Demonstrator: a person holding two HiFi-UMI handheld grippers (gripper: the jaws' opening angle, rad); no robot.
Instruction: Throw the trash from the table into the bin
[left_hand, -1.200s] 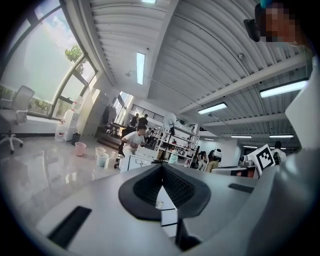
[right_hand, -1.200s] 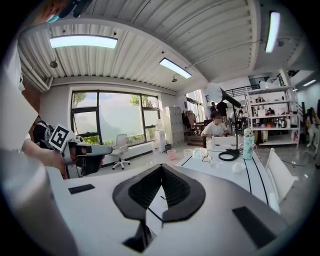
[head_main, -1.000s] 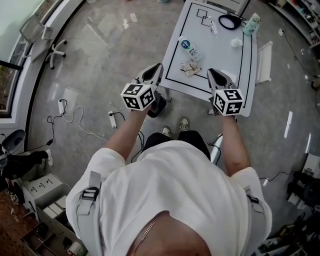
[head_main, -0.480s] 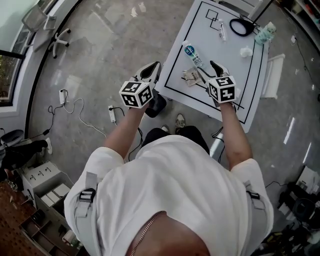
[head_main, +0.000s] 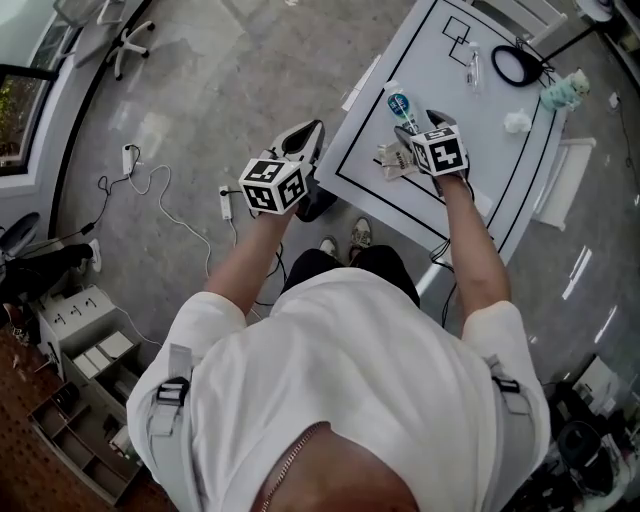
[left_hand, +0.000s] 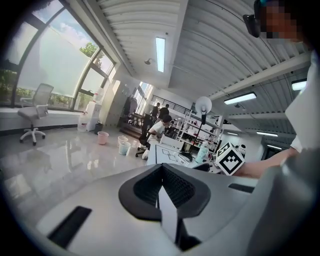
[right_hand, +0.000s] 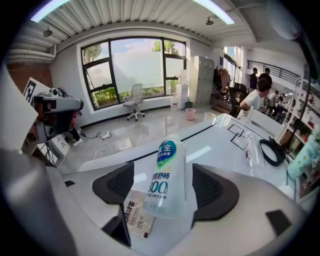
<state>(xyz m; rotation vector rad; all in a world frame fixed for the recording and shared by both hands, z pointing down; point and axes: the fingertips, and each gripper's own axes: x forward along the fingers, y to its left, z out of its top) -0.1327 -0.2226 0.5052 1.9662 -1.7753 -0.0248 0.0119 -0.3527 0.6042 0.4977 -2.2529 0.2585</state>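
A clear plastic bottle (right_hand: 167, 175) with a blue-green cap lies on the white table (head_main: 480, 140), next to a small printed wrapper (right_hand: 136, 217). In the head view the bottle (head_main: 400, 104) and the wrapper (head_main: 394, 161) are near the table's front left corner. My right gripper (right_hand: 165, 192) is over them and points down. Its jaws have just been opening, and the bottle lies between the pads (right_hand: 212, 192) with a gap on each side. My left gripper (head_main: 305, 140) hangs shut and empty off the table's left edge, over the floor.
Farther back on the table are a crumpled tissue (head_main: 517, 122), a black loop (head_main: 520, 65), a teal bottle (head_main: 562, 92) and a small clear bottle (head_main: 472, 65). A pink bucket (left_hand: 102, 137) and pale bins (left_hand: 123, 147) stand across the floor. Cables (head_main: 150, 200) trail on the floor to the left.
My right gripper has moved forward and down over the table to the bottle, and its jaws have gone from shut to wide open. The left gripper stays shut beside the table's edge.
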